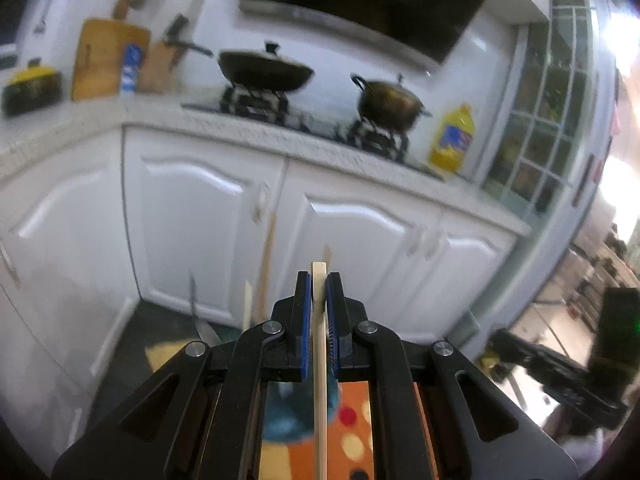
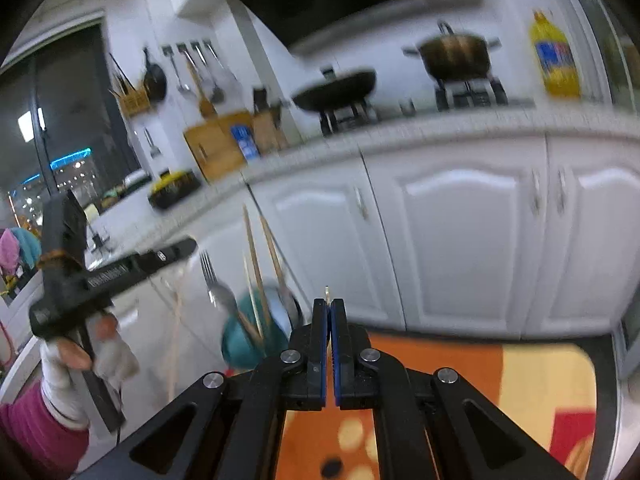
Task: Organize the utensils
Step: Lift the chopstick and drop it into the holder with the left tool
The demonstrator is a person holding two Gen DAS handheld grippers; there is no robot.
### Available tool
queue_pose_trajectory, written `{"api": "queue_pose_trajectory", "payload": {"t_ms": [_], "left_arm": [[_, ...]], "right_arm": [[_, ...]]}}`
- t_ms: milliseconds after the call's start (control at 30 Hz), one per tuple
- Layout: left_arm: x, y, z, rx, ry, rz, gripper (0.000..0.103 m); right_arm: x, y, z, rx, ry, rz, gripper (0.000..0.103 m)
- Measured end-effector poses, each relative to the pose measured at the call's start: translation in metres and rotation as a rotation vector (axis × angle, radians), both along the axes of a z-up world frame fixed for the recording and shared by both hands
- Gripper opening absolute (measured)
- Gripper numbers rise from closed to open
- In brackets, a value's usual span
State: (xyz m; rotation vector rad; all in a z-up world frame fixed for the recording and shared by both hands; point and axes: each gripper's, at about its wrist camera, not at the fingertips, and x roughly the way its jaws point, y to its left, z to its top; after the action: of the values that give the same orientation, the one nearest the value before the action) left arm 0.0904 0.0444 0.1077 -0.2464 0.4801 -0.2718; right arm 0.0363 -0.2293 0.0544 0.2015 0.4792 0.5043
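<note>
**Ana:** Left tool [image 1: 319, 280] first: its blue-padded black jaws are clenched on a pale wooden chopstick [image 1: 319, 360], which runs straight up between the pads with its squared end poking out beyond the tips.

**Ben:** And the right tool [image 2: 328, 305]?

**Ana:** Clamped tight, pads all but meeting. A thin pale sliver [image 2: 327, 293] shows at the tips; too small for me to name, so I cannot tell whether it carries anything.

**Ben:** Where is the rest of the cutlery?

**Ana:** Just past the right tool stands a round teal holder [image 2: 244, 344] with several wooden chopsticks [image 2: 256, 264], a metal fork [image 2: 210, 276] and a spoon sticking out of it. It sits above an orange mat with pale dots [image 2: 440, 380]. From that view the left tool also shows, gripped by a white-gloved hand [image 2: 80, 356] with a magenta sleeve.

**Ben:** Farther back?

**Ana:** White cupboard doors [image 1: 208, 224], then the speckled bench [image 1: 280, 136] with a dark wok [image 1: 264, 70], a bronze pot [image 1: 390, 100] and a yellow oil bottle [image 1: 452, 138].

**Ben:** Which step, in your view?

**Ana:** I judge it a carry: one chopstick is in hand, clear of the holder. The next move needs that stick kept upright, lined over its slot, lowered, then released.
</note>
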Motion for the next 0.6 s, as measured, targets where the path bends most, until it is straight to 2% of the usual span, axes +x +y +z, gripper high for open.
{"api": "queue_pose_trajectory", "payload": {"t_ms": [100,267,433,600], "left_arm": [[0.016,0.008,0.002,0.026,-0.048,0.06,0.006],[0.04,0.021,-0.003,0.024,-0.07,0.118,0.006],[0.059,0.033,-0.008,0.003,-0.087,0.175,0.006],[0.066,0.04,-0.015,0.008,-0.133,0.243,0.006]], "right_arm": [[0.012,0.024,0.015,-0.018,-0.064,-0.008,0.001],[0.023,0.068,0.021,-0.076,-0.141,0.008,0.002],[0.037,0.107,0.017,-0.174,-0.21,0.032,0.001],[0.047,0.125,0.004,-0.231,-0.24,0.04,0.002]]}}
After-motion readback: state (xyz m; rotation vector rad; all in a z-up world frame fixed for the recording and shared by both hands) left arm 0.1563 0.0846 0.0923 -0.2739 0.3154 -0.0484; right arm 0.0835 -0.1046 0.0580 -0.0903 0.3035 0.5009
